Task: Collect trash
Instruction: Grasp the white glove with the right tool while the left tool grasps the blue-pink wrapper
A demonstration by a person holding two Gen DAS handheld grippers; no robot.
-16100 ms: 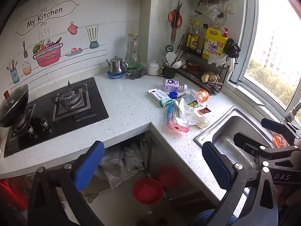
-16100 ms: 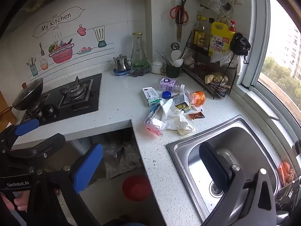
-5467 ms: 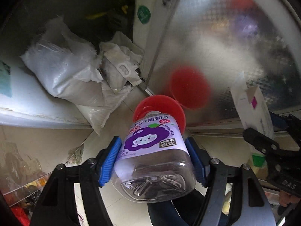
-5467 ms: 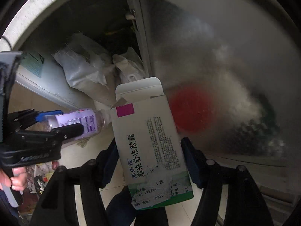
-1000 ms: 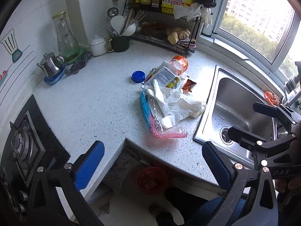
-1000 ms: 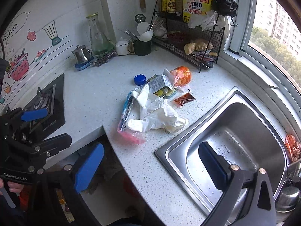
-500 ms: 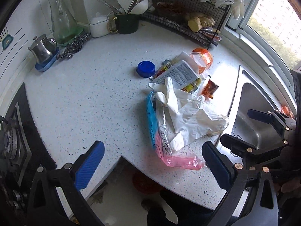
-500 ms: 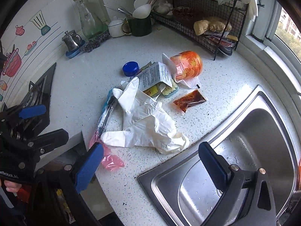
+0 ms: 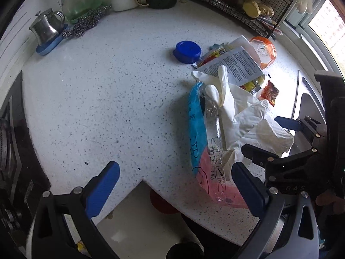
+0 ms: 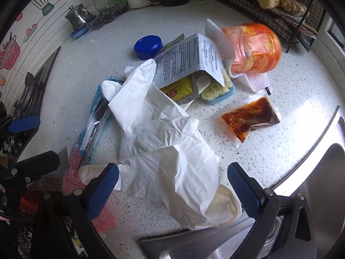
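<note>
White speckled stone countertop (image 9: 112, 99) carries the trash heap. Right gripper (image 10: 172, 185) spread wide, empty, blue pads either side of the crumpled white disposable gloves (image 10: 163, 142), hovering over their cuff end; contact cannot be told. Gloves' long axis runs away from this gripper and leftward, fingers pointing to the far left, cuffs nearest and close to the steel sink rim (image 10: 301, 172). Ahead of the gloves: printed white paper leaflet (image 10: 187, 60) over a yellow packet (image 10: 179, 88) and a yellow-blue sponge (image 10: 217, 86). Far right of those, an orange plastic bag (image 10: 254, 49); nearer right, a clear sachet of dark red sauce (image 10: 250, 116); far left, a round blue lid (image 10: 148, 46). Left gripper (image 9: 172, 185) also wide and empty, low over the counter corner; a long blue-and-pink plastic wrapper (image 9: 198, 133) lies forward-right of it, by its right pad, blue end pointing away, pink end overhanging the counter edge, gloves draped beside it.
</note>
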